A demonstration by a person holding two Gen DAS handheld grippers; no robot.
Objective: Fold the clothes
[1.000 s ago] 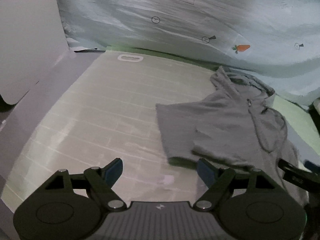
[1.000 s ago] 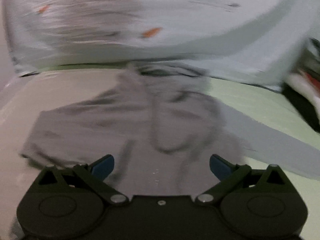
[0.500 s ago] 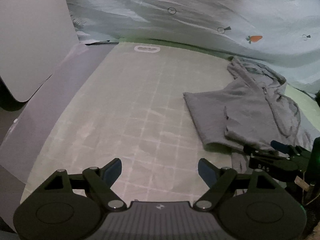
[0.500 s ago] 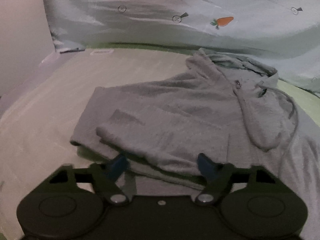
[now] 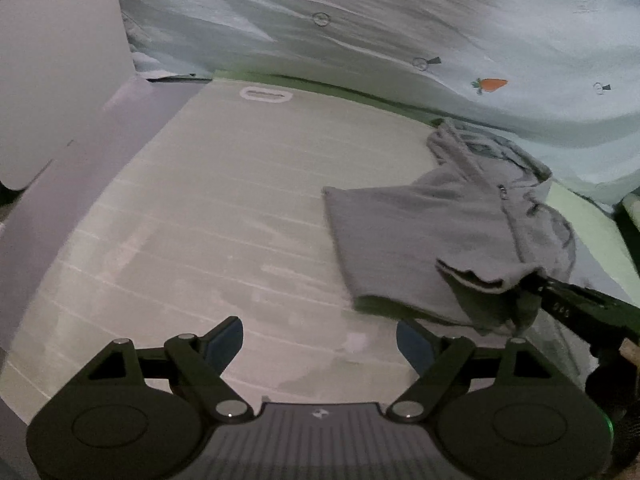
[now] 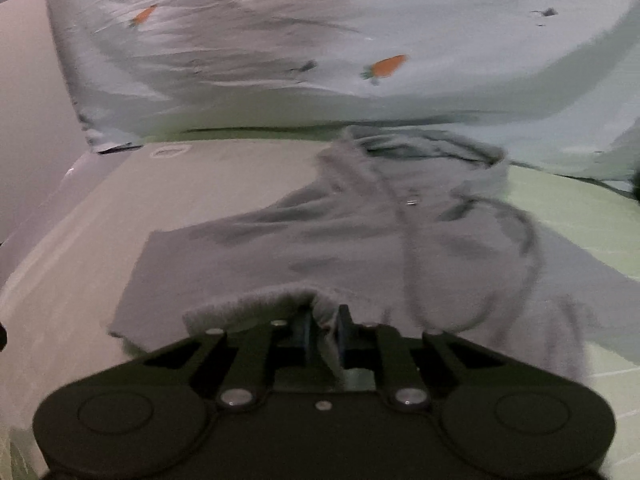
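Observation:
A grey zip hoodie lies on a pale gridded mat, hood toward the back. It fills the middle of the right wrist view. My right gripper is shut on a fold of the hoodie's near edge and lifts it off the mat; it also shows in the left wrist view pinching that raised fold. My left gripper is open and empty, above bare mat to the left of the hoodie.
A light blue sheet with carrot prints hangs behind the mat. A white board stands at the left. Green bedding lies under the hoodie's right side.
My right gripper closed on the hoodie's near edge and raised a fold of it. My left gripper stayed open and shifted a little over the mat.

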